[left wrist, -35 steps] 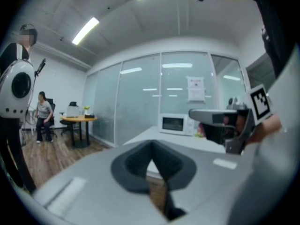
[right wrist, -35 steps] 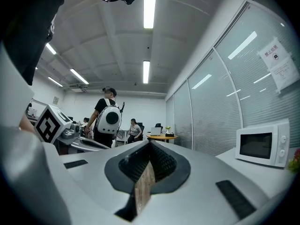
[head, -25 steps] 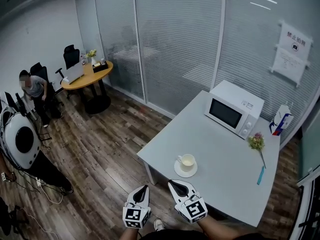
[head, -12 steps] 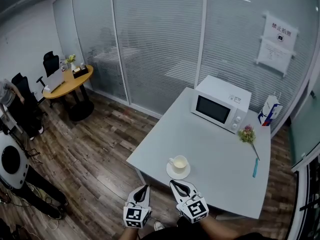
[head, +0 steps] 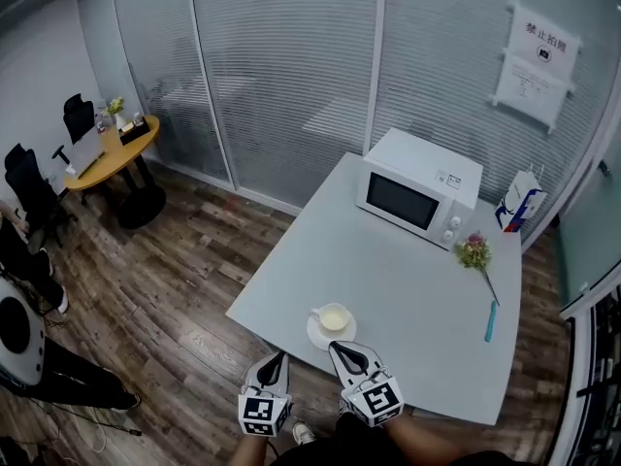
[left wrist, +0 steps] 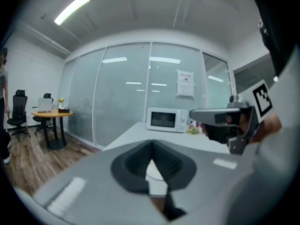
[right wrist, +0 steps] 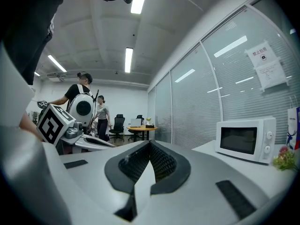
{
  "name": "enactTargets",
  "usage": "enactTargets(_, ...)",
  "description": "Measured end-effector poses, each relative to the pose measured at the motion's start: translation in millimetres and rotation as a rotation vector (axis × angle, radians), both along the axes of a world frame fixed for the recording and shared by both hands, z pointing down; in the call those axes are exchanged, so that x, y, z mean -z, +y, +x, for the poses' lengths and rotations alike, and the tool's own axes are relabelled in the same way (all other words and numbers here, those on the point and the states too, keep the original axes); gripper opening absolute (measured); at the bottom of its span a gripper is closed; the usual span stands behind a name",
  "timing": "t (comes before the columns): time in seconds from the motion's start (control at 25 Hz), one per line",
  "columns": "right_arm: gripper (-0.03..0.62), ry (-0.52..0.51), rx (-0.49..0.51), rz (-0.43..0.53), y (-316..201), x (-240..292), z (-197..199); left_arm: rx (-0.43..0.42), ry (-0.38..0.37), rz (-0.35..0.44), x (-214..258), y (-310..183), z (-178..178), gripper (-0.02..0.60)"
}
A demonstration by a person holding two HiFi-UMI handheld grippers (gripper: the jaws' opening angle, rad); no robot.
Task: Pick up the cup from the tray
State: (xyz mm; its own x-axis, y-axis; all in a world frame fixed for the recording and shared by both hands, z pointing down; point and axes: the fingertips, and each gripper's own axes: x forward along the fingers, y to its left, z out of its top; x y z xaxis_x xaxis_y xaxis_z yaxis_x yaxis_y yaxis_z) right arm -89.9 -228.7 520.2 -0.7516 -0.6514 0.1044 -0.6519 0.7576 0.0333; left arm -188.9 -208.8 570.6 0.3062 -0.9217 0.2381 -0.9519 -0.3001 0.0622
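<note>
Both tongs are down by the near edge of the tabletop (head: 412, 284) now: my left gripper (head: 276, 361) hangs just off that edge, jaws pressed together on nothing, and my right gripper (head: 341, 349) is right at the edge, also closed and empty, just short of the saucer (head: 314, 336). The cup (head: 333, 317) stands upright on that white saucer, close to the near edge and toward the near left corner, untouched. The microwave (head: 419, 190) sits at the far edge, with a flower sprig (head: 473, 253) and a blue pen (head: 490, 322) along the right edge.
</note>
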Motion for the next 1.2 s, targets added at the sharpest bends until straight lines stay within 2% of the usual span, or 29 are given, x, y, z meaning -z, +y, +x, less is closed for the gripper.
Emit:
enactTargets(0.52, 0.005, 0.035, -0.073, -0.100, -37.1, -43.7, 47.7, -0.094, -0.043, -0.092, -45.1, -46.6, 51.0, 0.005)
enactTargets(0.84, 0.006, 0.048, -0.100, -0.139, -60.4, -66.4, 67.7, -0.147, -0.061, -0.114, -69.4, -65.1, 77.4, 0.008)
enactTargets(0.88, 0.006, 0.051, -0.105, -0.142, -65.1, -68.6, 71.2, -0.153, -0.062, -0.117, -72.6, -67.5, 80.5, 0.031)
enactTargets(1.0, 0.006, 0.058, -0.108, -0.158, -74.0, -75.5, 78.0, -0.161, -0.071, -0.133, -83.7, -72.9, 87.8, 0.211)
enactTargets(1.08, 0.006, 0.061, -0.105, -0.168, -78.0, -80.4, 78.6, -0.160, -0.087, -0.150, -93.0, -77.4, 90.2, 0.246)
enactTargets(1.2, 0.006, 0.062, -0.100, -0.185, -83.2, -87.0, 77.6, -0.169, -0.121, -0.174, -107.5, -85.7, 95.3, 0.334)
